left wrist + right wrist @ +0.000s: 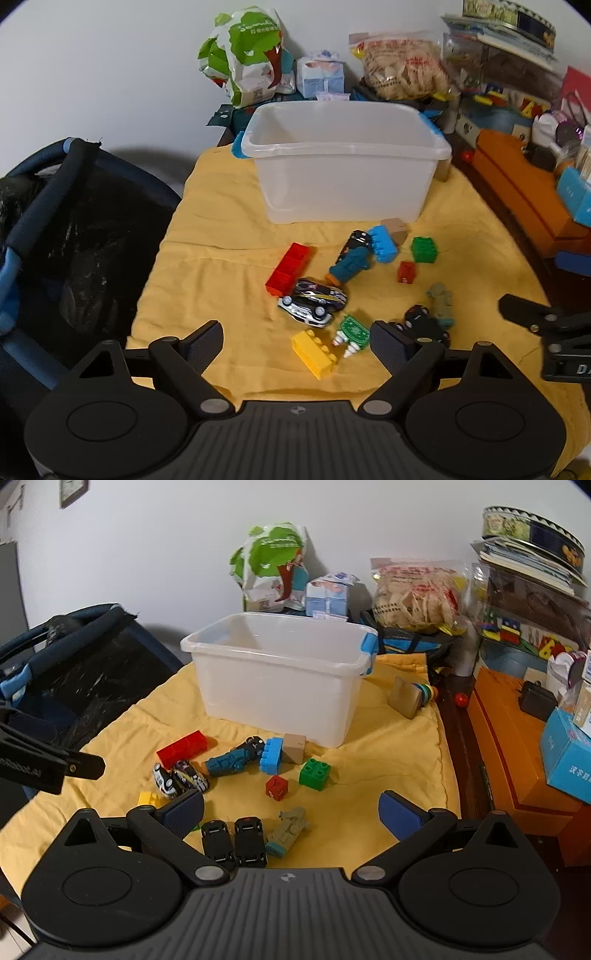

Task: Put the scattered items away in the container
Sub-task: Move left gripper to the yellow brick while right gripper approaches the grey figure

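A clear plastic bin [347, 173] with blue handles stands at the back of the yellow cloth [221, 258]; it also shows in the right wrist view [277, 679]. Toys lie scattered in front of it: a red brick [290, 267], a toy car [314, 302], a yellow brick [314, 353], a blue brick [384, 243], a green brick [424, 249]. My left gripper [297, 345] is open and empty above the near toys. My right gripper [291, 812] is open and empty above two black cars [234, 840] and a grey figure [290, 829].
A dark pram [55, 240] stands left of the table. Bags and boxes [251, 55] crowd the wall behind the bin. An orange box [517, 760] and a blue carton [569, 757] sit to the right. A wooden toy [406, 696] lies right of the bin.
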The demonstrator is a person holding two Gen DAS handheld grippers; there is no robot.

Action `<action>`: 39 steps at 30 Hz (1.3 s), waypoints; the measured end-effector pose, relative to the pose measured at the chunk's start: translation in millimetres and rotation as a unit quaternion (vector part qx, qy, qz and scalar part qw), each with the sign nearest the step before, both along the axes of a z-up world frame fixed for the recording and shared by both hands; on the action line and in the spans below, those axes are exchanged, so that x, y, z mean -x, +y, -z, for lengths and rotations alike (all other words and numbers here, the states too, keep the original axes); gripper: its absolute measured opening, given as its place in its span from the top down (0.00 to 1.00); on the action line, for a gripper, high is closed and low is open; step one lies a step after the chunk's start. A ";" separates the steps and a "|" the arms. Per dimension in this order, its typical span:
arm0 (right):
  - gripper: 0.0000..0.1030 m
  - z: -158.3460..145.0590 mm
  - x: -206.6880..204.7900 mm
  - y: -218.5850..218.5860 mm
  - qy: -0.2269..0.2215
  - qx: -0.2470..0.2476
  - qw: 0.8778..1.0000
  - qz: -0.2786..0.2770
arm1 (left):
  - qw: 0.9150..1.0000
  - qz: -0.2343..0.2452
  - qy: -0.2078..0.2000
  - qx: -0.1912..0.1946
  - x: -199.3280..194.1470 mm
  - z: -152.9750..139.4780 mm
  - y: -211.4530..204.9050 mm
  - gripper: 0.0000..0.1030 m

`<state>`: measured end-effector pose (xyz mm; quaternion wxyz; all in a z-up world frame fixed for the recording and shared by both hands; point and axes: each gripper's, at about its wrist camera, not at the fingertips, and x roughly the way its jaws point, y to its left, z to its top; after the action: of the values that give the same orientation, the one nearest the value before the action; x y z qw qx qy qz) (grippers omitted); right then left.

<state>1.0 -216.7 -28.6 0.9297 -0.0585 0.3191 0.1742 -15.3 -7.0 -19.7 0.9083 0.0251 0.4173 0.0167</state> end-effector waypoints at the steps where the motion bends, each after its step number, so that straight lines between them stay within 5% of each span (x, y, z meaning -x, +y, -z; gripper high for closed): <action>1: 0.00 2.8 1.8 -0.2 -0.002 -0.001 1.000 -0.008 | 1.000 0.003 0.001 0.002 3.8 3.9 -0.7 0.13; 8: 0.15 32.6 5.0 9.0 0.020 0.005 0.998 -0.059 | 0.998 0.026 0.019 -0.058 9.1 43.0 -15.8 0.16; 12: 0.20 46.4 1.1 9.3 0.031 0.009 0.999 -0.039 | 0.997 0.051 0.036 -0.041 -0.9 61.0 -13.6 0.26; 15: 0.33 52.5 -7.1 7.3 0.038 0.020 0.999 -0.007 | 0.997 0.050 0.047 -0.018 -13.3 75.2 -7.5 0.35; 27: 0.47 82.2 -43.8 18.9 0.056 0.027 0.996 0.056 | 0.997 0.063 0.050 -0.005 -47.3 106.1 -11.2 0.37; 39: 0.59 100.2 -48.6 35.4 0.080 0.016 0.994 0.073 | 0.998 0.052 0.040 -0.018 -49.9 111.3 -7.3 0.52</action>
<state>49.6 -181.2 -128.8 0.9106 -0.0358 0.3982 0.1050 34.6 -14.3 -131.0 0.8901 0.0640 0.4506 -0.0236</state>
